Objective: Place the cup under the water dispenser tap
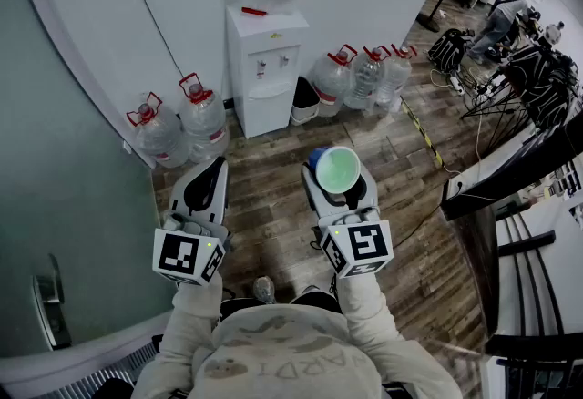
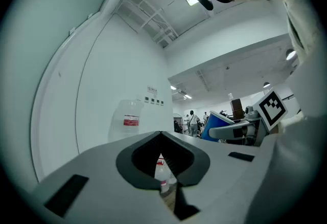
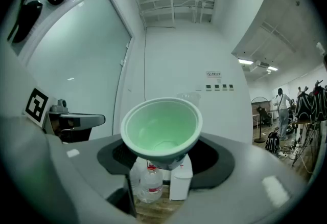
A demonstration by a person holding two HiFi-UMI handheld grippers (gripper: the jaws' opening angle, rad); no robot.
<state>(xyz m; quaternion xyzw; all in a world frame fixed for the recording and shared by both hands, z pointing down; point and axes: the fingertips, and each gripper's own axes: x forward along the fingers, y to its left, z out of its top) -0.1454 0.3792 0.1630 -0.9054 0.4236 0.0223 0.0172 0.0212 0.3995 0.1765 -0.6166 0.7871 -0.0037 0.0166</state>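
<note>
Against the far wall, dispenser [image 1: 266,69] stands ahead and slightly left of cup [image 1: 337,171], well apart. Cup upright, mouth up, pinched in right gripper [image 1: 335,189], level toward the tap. Left gripper [image 1: 207,180] jaws together, empty.

- My left gripper [image 2: 161,135] has its jaws met at the tips with nothing between them, just right of and below the dispenser bottle [image 2: 130,118].
- Floor bottles [image 2: 162,174] show through my gap, below that bottle.
- The right gripper [image 2: 230,130] carries a blue cup [image 2: 214,123], well right of it.
</note>
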